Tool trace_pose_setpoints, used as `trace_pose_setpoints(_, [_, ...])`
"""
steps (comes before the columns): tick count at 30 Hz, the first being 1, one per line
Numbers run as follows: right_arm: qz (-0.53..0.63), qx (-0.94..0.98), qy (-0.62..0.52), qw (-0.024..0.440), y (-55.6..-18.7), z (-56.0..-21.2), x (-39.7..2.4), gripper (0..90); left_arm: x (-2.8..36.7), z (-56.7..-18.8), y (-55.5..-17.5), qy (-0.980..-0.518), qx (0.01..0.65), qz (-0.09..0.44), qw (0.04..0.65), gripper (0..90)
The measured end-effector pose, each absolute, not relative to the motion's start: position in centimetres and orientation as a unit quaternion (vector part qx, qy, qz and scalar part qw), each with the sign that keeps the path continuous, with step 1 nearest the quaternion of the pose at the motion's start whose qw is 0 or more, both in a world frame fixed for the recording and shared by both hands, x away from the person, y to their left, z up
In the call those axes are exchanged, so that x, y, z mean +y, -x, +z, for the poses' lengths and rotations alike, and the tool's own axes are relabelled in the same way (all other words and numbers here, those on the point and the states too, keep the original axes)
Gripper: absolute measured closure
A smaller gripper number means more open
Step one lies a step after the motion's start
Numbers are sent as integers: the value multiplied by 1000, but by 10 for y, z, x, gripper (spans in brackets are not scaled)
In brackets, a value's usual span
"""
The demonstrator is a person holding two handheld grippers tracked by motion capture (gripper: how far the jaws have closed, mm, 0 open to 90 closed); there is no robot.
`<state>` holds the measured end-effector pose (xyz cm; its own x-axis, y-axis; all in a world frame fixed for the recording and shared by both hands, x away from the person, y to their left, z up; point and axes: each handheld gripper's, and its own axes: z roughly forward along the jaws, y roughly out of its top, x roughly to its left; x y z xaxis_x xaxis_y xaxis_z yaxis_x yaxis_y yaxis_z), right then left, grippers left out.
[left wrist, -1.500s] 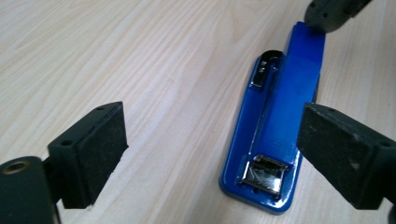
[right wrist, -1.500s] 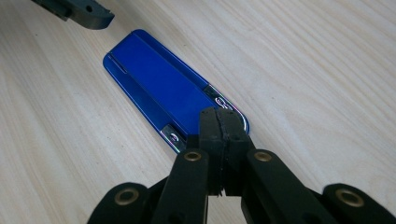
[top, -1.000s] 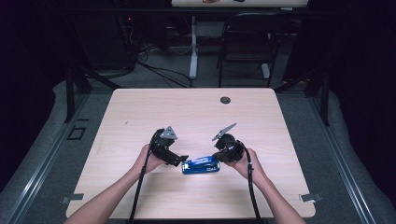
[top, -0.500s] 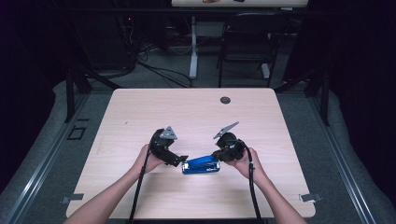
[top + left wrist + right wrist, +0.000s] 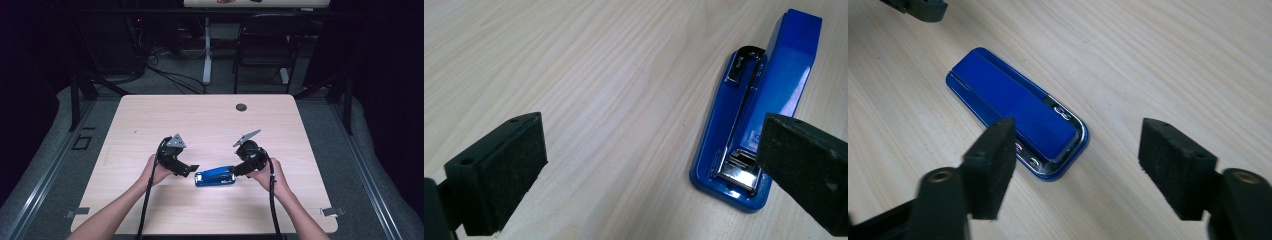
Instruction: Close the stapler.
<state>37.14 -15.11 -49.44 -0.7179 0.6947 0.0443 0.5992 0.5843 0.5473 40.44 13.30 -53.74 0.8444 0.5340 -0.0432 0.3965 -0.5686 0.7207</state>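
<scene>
Change: your right gripper (image 5: 1075, 170) jaws have just been opening, releasing the glossy blue metal-trimmed stapler (image 5: 1015, 110).
Stapler: now lying just ahead of them.
Left gripper (image 5: 651, 165): your jaws apart, stapler by one pad.

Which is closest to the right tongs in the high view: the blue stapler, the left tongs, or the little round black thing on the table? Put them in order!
From the right tongs:
1. Blue stapler, lying on the table right beside them, toward the middle.
2. Left tongs, just past the stapler's other end.
3. Round black thing, up near the table's far edge.

Stapler (image 5: 215, 176) on table (image 5: 210, 120), between left tongs (image 5: 193, 168) and right tongs (image 5: 236, 171).
</scene>
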Motion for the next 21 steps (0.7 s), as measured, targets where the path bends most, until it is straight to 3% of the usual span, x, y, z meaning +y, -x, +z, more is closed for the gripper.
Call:
trace_pose_setpoints(3, [263, 883, -374, 106, -371, -491, -158, 181, 139, -537, -406, -877, 270, 91, 387, 3])
trace_pose_setpoints(12, [269, 857, -420, 131, -365, -490, -198, 35, 152, -538, -410, -871, 288, 103, 384, 3])
trace_pose_setpoints(21, [242, 845, -458, 131, -358, -507, -237, 0, 159, -545, -415, -871, 298, 110, 375, 3])
